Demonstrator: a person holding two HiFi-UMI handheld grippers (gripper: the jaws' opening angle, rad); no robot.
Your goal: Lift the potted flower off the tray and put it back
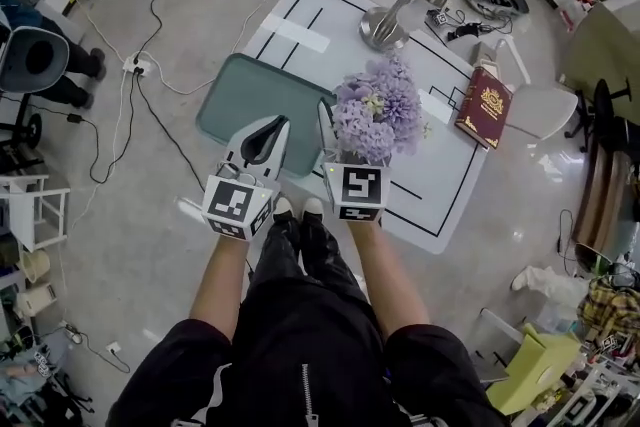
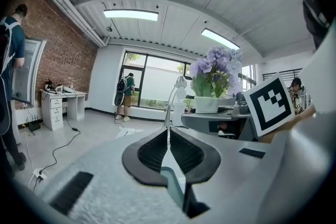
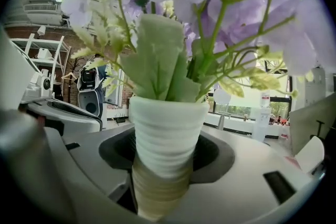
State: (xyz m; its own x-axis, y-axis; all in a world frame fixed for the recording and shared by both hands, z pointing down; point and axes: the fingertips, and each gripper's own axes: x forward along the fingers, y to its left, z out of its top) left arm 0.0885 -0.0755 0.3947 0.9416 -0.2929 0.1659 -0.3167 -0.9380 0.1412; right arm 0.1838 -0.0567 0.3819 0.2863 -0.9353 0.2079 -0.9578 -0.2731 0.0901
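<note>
Lilac potted flower (image 3: 167,123) sits clamped in the right gripper (image 3: 164,170); the left gripper (image 2: 168,140) is closed, empty.

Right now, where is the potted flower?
In the head view, the potted flower is gripped by its pot in the right tool, just right of the green tray and nearer the person than the silver desk lamp.
</note>
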